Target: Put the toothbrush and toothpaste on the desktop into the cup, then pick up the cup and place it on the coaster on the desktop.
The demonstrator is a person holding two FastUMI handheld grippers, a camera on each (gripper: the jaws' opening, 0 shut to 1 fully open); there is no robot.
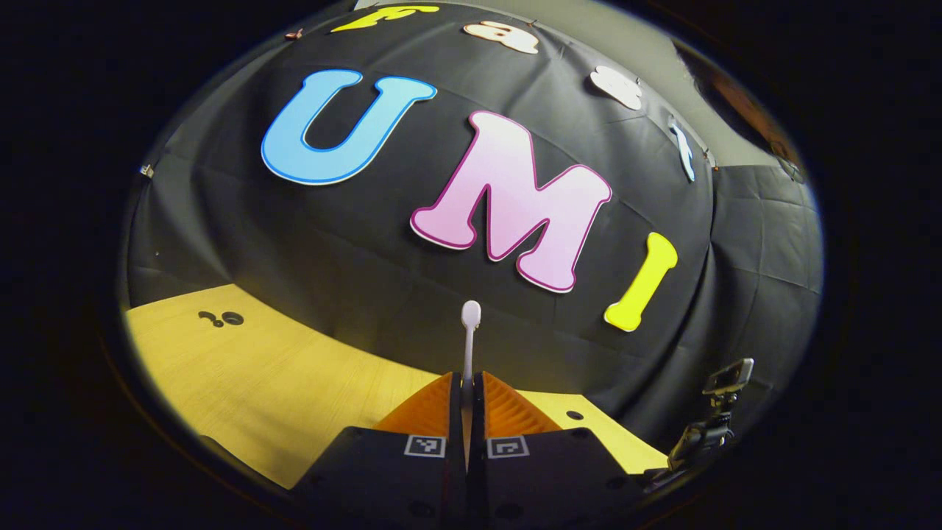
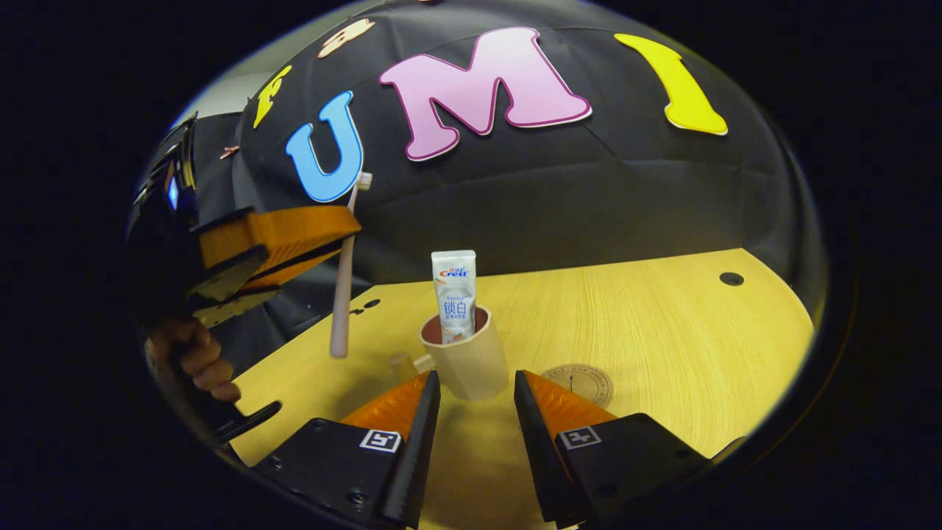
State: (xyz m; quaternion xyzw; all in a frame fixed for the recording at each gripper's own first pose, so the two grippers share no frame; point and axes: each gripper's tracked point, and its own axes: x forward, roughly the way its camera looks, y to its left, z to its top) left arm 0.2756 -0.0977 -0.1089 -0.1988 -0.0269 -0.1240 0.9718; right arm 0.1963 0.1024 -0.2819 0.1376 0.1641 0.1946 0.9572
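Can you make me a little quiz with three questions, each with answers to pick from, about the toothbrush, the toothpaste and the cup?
1. Where is the toothpaste?
A. Lying flat on the desk
B. Standing in the cup
C. On the coaster

2. How many things are inside the cup?
A. None
B. One
C. Two

3. What is the left hand-held gripper doing?
A. Hanging open
B. Gripping the cup
C. Gripping the toothbrush

Answers:
1. B, the tube stands upright out of the cup's mouth in the right gripper view.
2. B, the toothpaste is in it, while the toothbrush hangs in the air to the cup's side.
3. C, in the left gripper view both fingers are closed around the toothbrush handle, with its head poking out past them.
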